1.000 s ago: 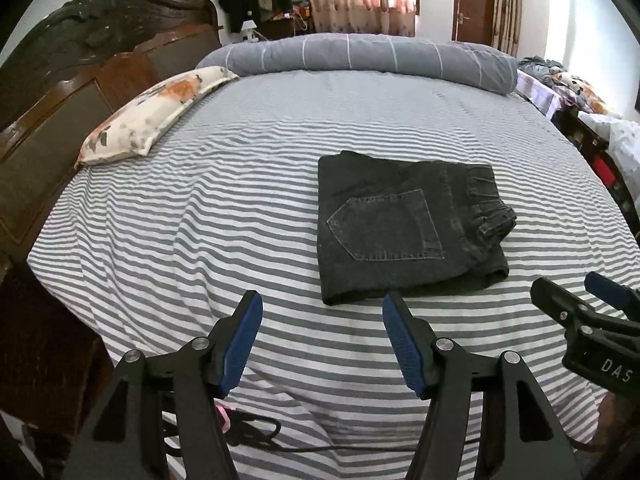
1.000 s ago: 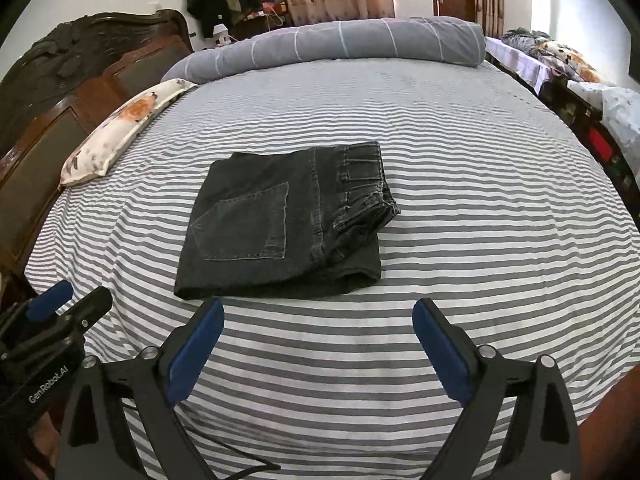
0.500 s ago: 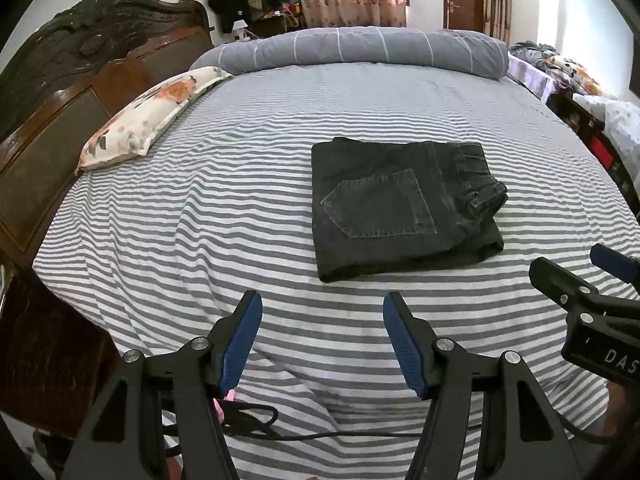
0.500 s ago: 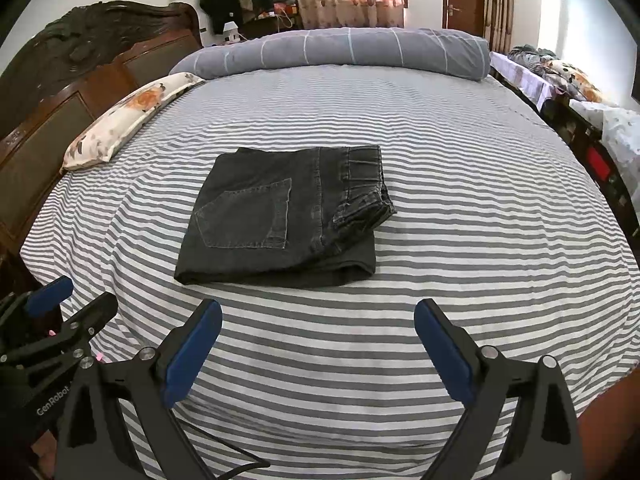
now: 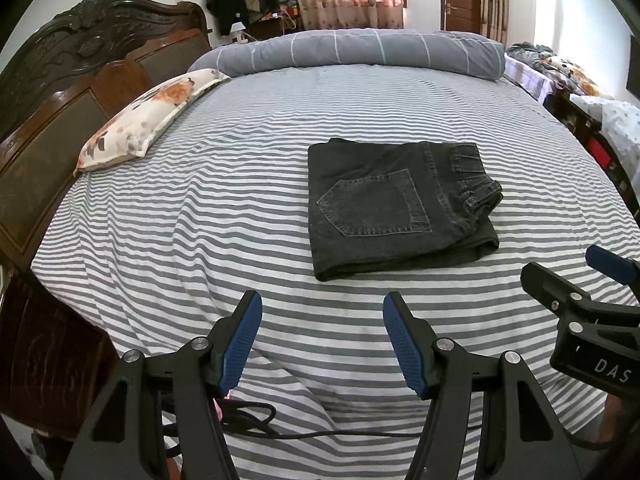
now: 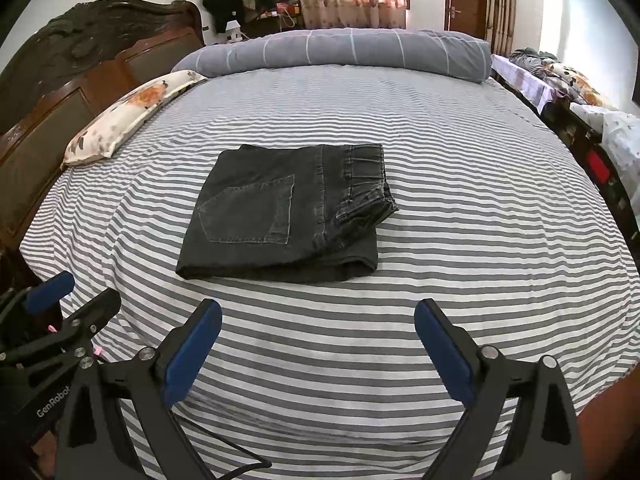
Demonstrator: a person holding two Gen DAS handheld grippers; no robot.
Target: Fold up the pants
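Note:
Dark grey denim pants [image 5: 396,208] lie folded into a compact rectangle in the middle of the striped bed [image 5: 200,208], back pocket up, waistband to the right. They also show in the right wrist view [image 6: 288,212]. My left gripper [image 5: 322,340] is open and empty, held back from the pants over the bed's near edge. My right gripper [image 6: 318,348] is open wide and empty, also short of the pants. Each gripper shows at the side of the other's view.
A floral pillow [image 5: 148,116] lies at the left by the dark wooden headboard [image 5: 72,92]. A rolled grey duvet [image 5: 352,50] lies across the far side. Cluttered furniture [image 5: 592,136] stands to the right. A black cable [image 5: 256,424] hangs below the near edge.
Both grippers have drawn back and up from the folded pants, which look smaller and farther away. The pants have not moved. Both grippers stay open.

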